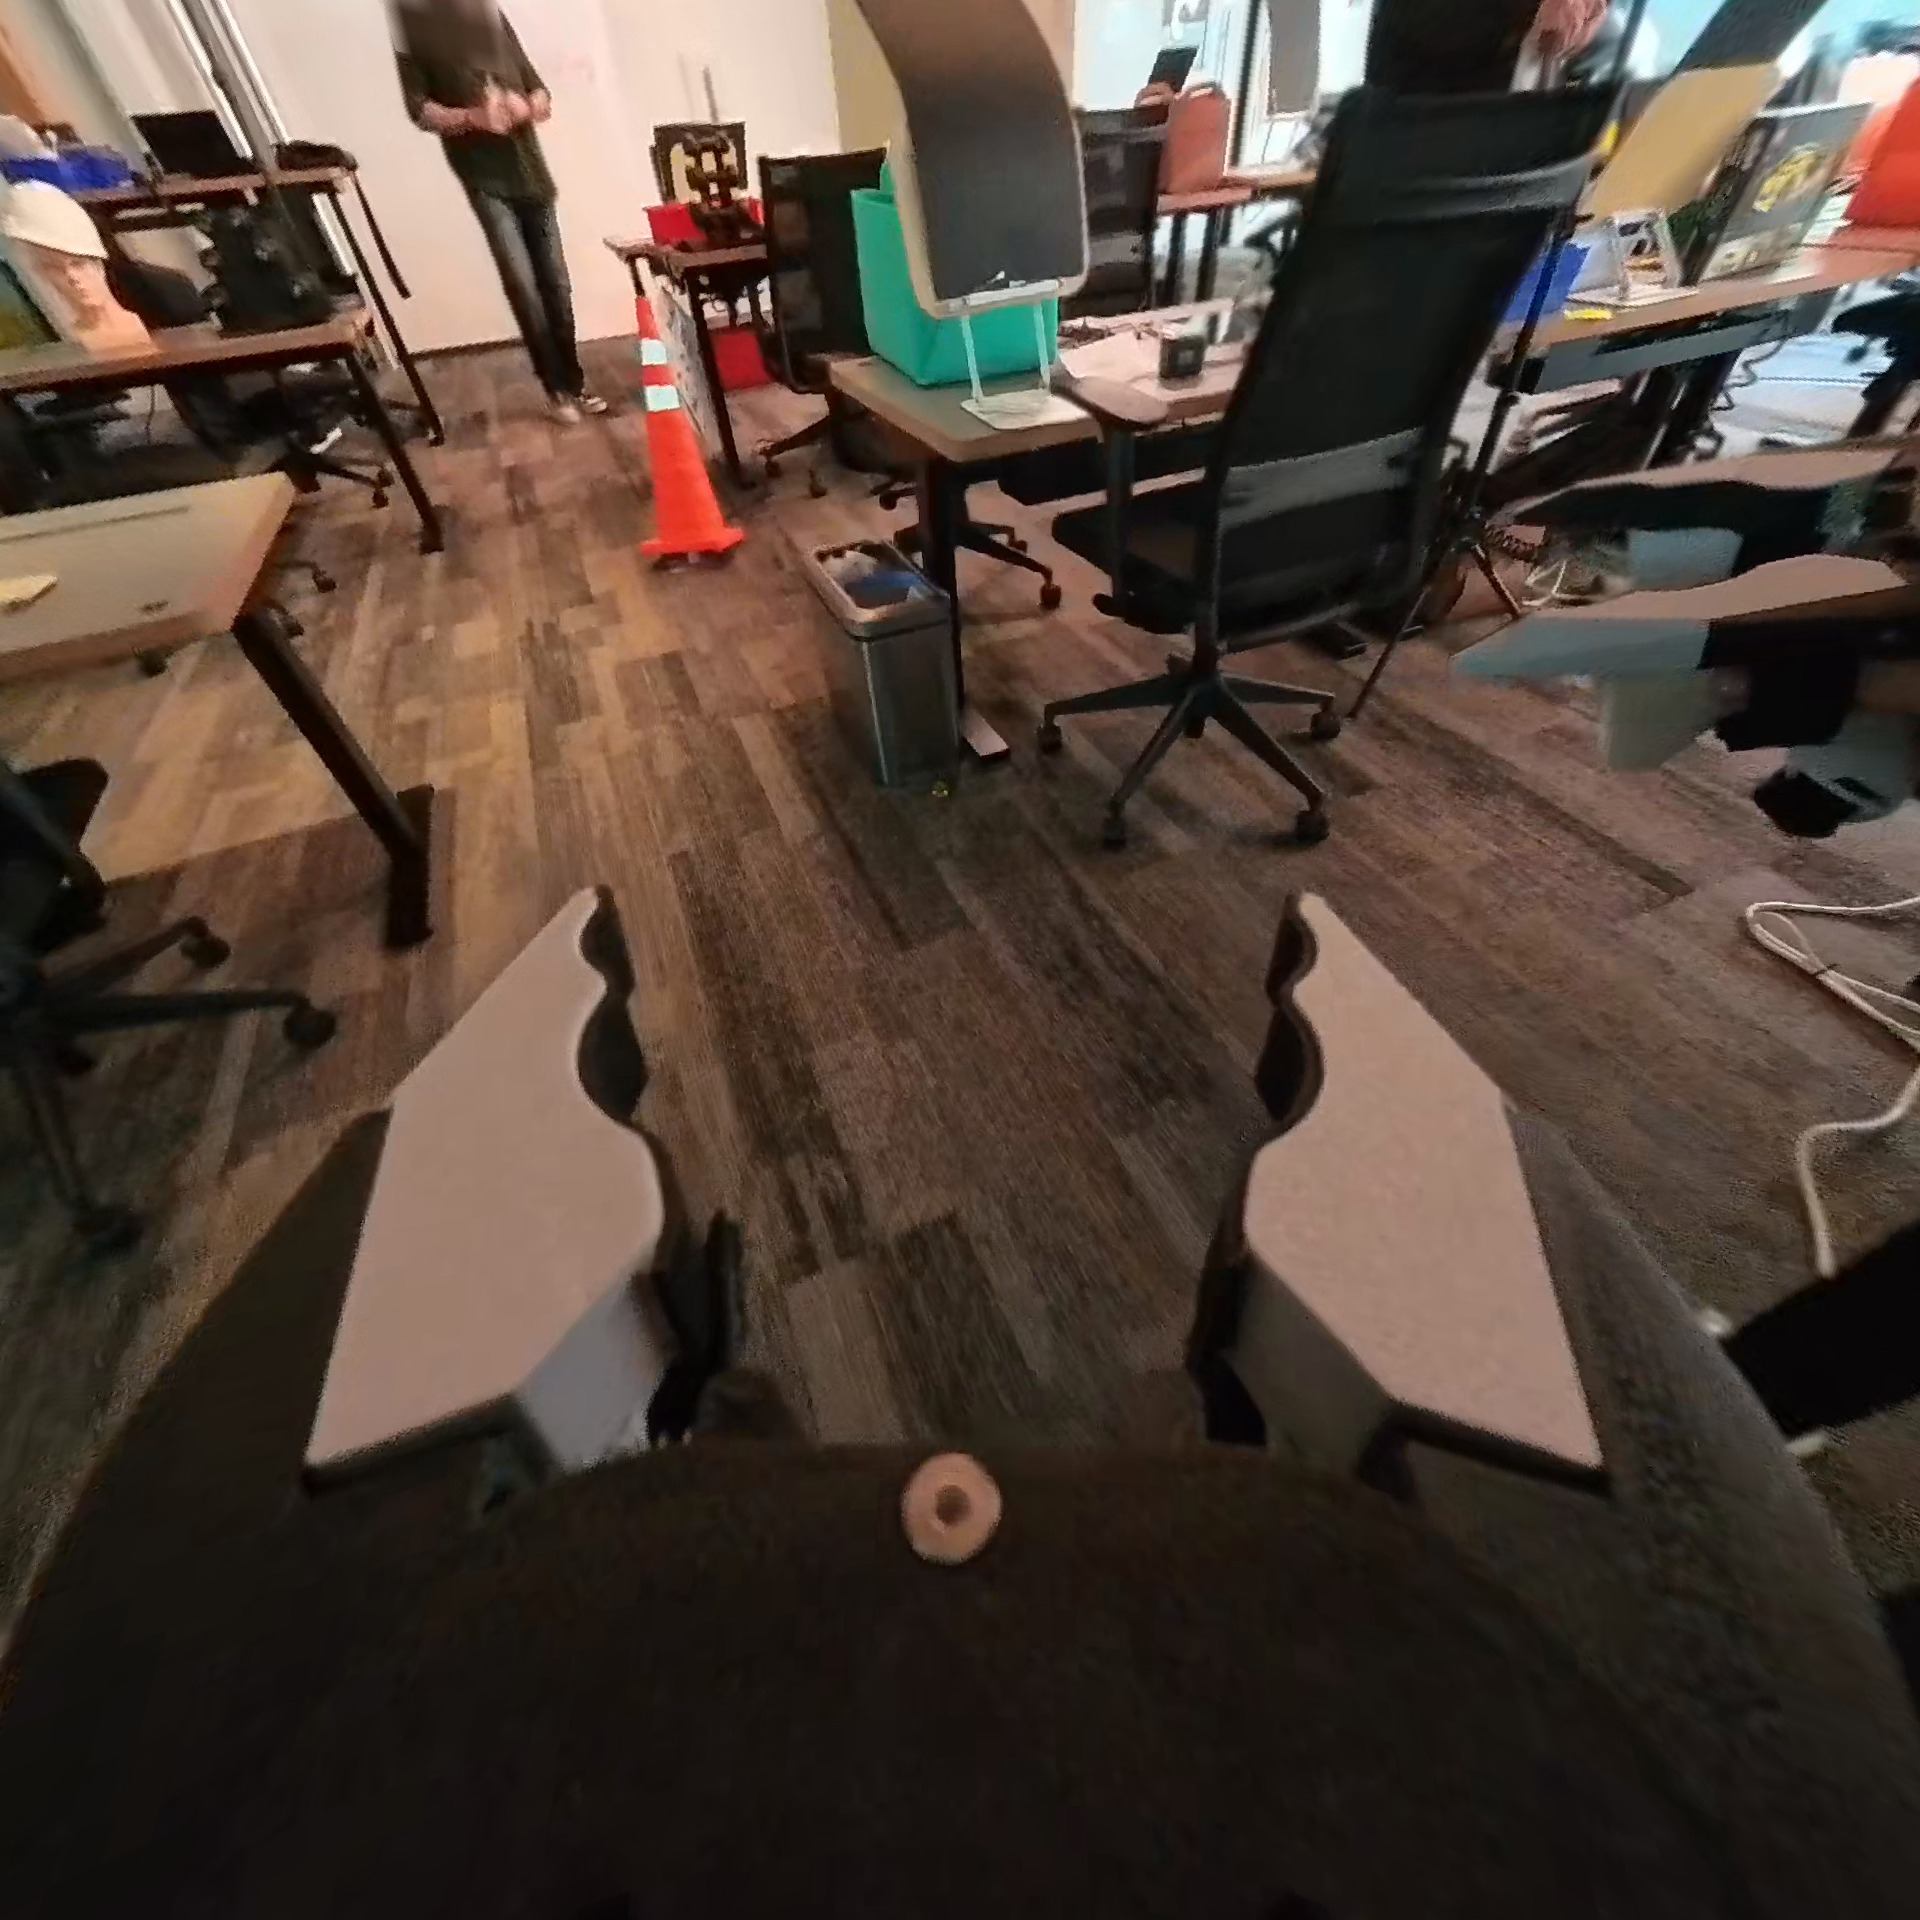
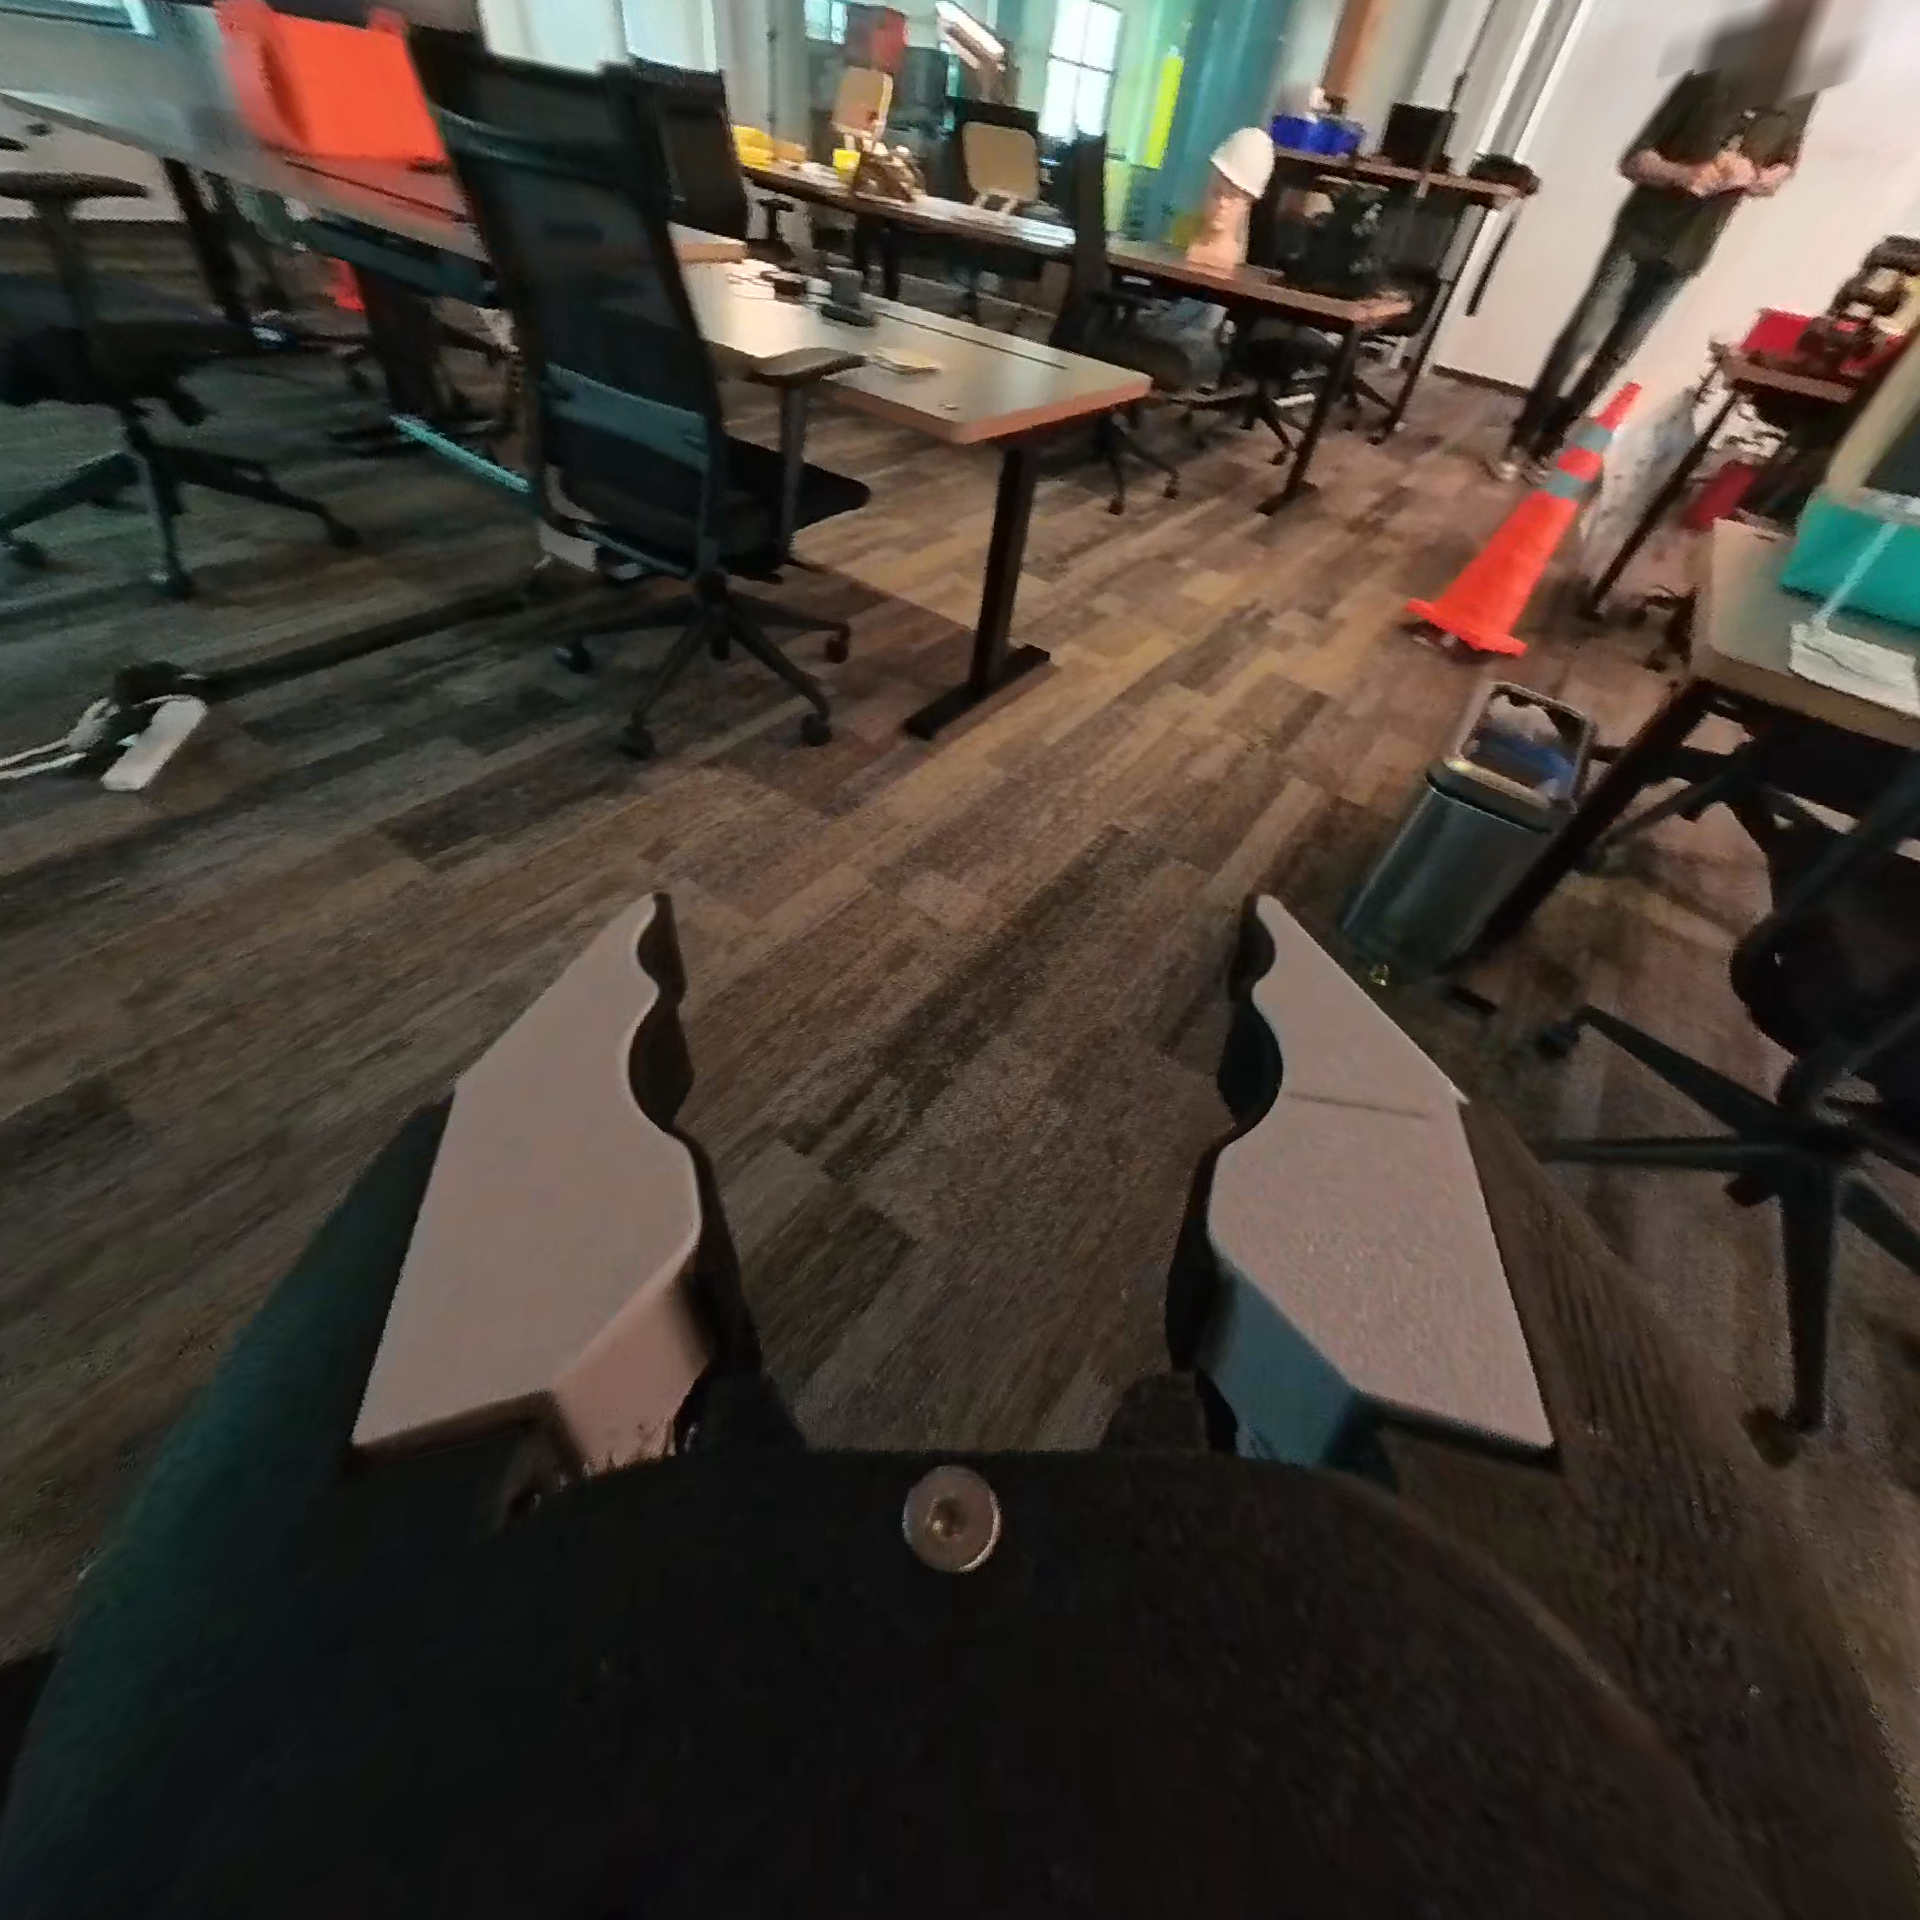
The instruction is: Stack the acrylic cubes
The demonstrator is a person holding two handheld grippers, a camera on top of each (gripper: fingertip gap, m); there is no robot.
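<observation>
Carpet [image 1: 935,1039] in brown and grey strips fills the room under both tongs. Left tongs [image 1: 945,914] are wide open with nothing between the pale fingers, only floor far below. Right tongs [image 2: 961,914] are also wide open and hold nothing.

Nearest ahead of the left tongs is a small metal bin [image 1: 894,665], with a black office chair [image 1: 1299,436] just to its right. An orange cone [image 1: 681,447] stands farther off, and a person [image 1: 499,187] stands beyond it by the wall. A white cable [image 1: 1829,997] lies on the floor to the right.

Swinging the open tongs could bump the chair or bin. Feet might catch the cable. The pictures look smeared, so maybe the tongs are moving fast.
</observation>
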